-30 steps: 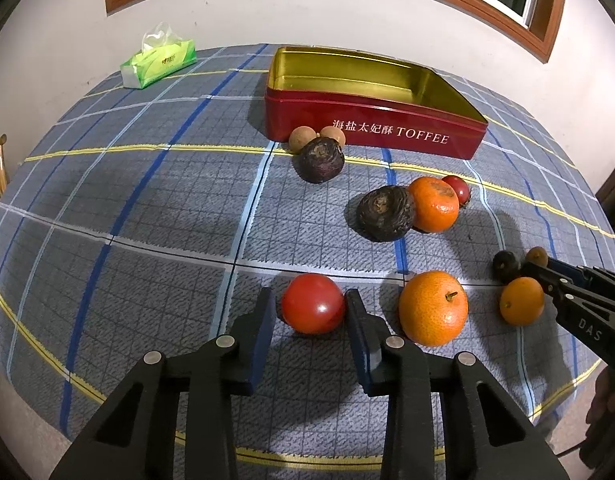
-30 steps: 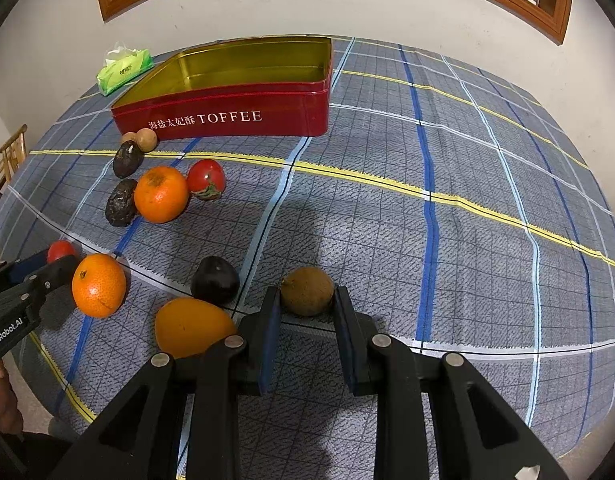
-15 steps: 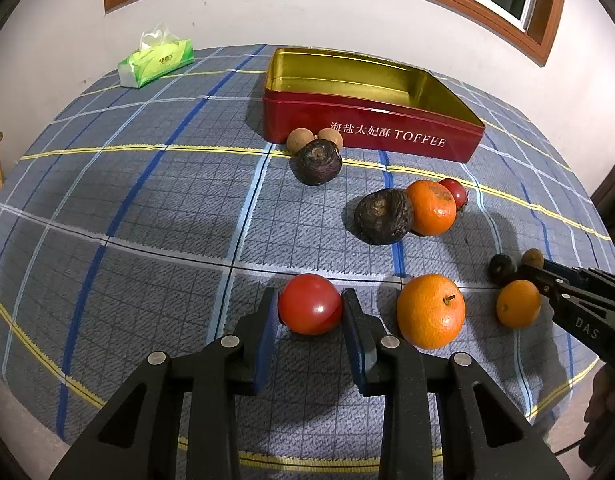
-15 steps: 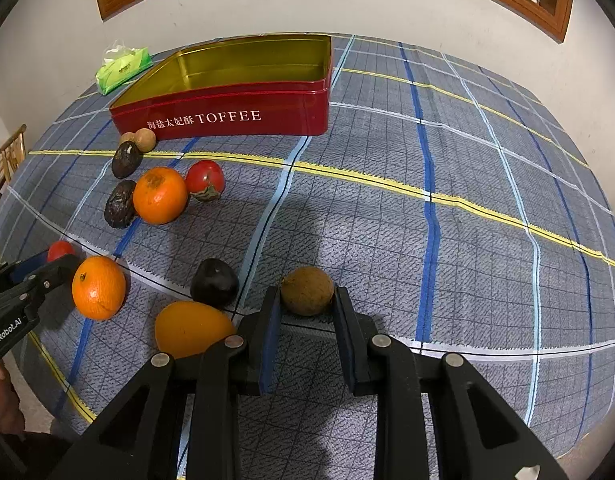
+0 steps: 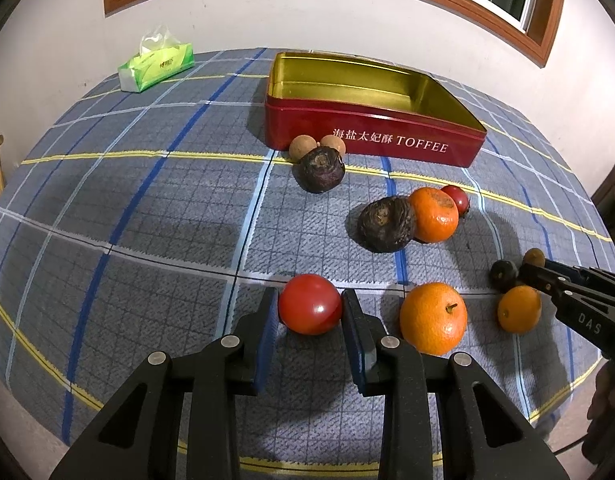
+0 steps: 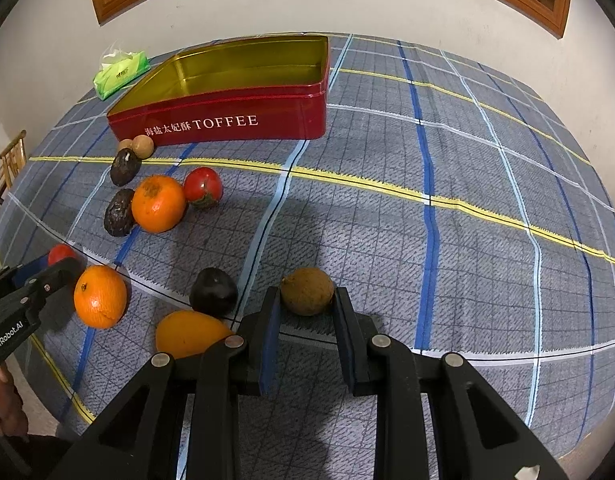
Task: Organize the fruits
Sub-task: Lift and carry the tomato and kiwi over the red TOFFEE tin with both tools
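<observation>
Left wrist view, left tongs (image 5: 309, 312) clamped on red tomato (image 5: 310, 309), right tongs (image 6: 306, 300) gripping brown fruit (image 6: 306, 291)

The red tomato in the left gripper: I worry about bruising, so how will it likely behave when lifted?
The tomato looks smooth and glossy, so it may slip between the left gripper pads. Being round, it would probably roll if released on the tablecloth. Its thin skin likely bruises under hard squeezing.

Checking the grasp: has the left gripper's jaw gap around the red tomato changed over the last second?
Yes. The left gripper has narrowed: its fingers now press the red tomato, which stays beside the white grid line.
</observation>
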A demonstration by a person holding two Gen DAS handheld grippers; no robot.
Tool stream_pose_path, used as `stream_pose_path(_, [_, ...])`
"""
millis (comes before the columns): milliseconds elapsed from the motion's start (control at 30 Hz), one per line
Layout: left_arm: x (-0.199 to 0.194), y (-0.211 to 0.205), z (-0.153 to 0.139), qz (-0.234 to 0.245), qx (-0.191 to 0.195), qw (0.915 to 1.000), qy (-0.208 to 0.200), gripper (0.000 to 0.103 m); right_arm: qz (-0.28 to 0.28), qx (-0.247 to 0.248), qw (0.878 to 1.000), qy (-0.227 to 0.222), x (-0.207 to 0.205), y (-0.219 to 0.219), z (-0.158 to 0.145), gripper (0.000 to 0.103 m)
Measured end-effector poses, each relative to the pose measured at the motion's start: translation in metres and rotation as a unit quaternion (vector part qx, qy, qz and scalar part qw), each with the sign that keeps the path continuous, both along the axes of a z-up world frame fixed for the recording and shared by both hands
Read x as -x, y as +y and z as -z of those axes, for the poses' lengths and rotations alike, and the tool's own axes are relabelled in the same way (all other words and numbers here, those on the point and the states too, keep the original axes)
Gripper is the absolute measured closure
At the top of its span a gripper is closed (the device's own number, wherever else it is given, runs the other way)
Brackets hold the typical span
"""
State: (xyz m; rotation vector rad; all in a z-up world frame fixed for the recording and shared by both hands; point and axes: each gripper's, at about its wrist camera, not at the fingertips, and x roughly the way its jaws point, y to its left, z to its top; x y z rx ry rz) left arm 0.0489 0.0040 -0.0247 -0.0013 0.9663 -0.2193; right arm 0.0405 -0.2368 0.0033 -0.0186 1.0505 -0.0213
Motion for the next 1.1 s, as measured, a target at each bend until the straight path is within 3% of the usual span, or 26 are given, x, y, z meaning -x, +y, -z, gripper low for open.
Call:
stream_pose_path(667, [-0.02, -0.002, -0.025, 0.007, -0.001, 0.9994, -0.034, 0.071, -0.01, 0.005, 1.0, -0.02, -0.021, 0.0, -0.023, 0.079])
stream_pose_path(1100, [-0.054, -0.012, -0.051, 0.018, -0.011, 0.9973, -0.071, 0.071, -0.027, 0.013, 0.998, -0.05, -0.061, 0.001, -0.054, 0.079])
